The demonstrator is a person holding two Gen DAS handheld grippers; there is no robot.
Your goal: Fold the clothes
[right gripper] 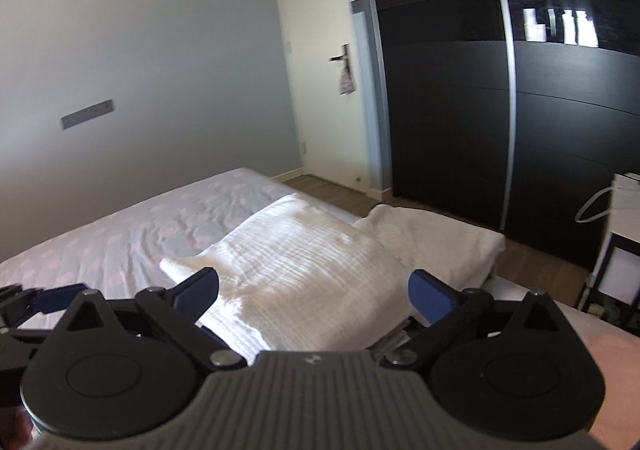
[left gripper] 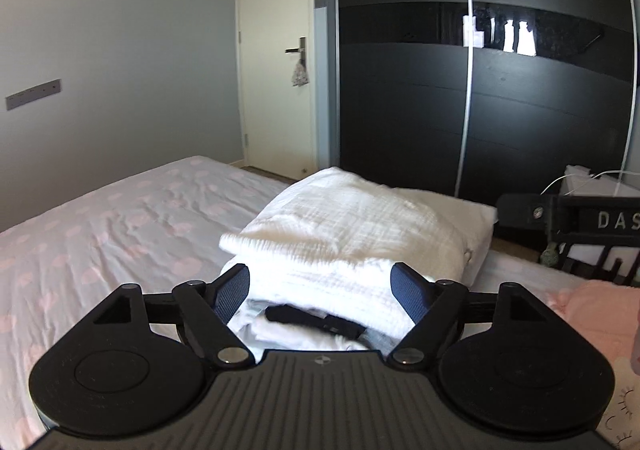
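A folded white crinkled garment [left gripper: 352,234] lies on the bed sheet [left gripper: 120,234], which is pale with pink spots. It rests on a stack holding a black item [left gripper: 316,320] and pale cloth. My left gripper [left gripper: 320,274] stands open just in front of the stack, its blue pads wide on either side and touching nothing. In the right wrist view the same white garment [right gripper: 304,262] spreads ahead of my right gripper [right gripper: 314,278], which is open wide with no cloth pinched. One blue finger of the left gripper [right gripper: 52,296] shows at the left edge there.
More white cloth [right gripper: 436,238] lies behind the fold at the bed's far edge. A pink fabric [left gripper: 592,314] sits at the right. A dark wardrobe [left gripper: 480,110], a white door [left gripper: 280,70] and a black lettered frame [left gripper: 600,222] stand beyond the bed.
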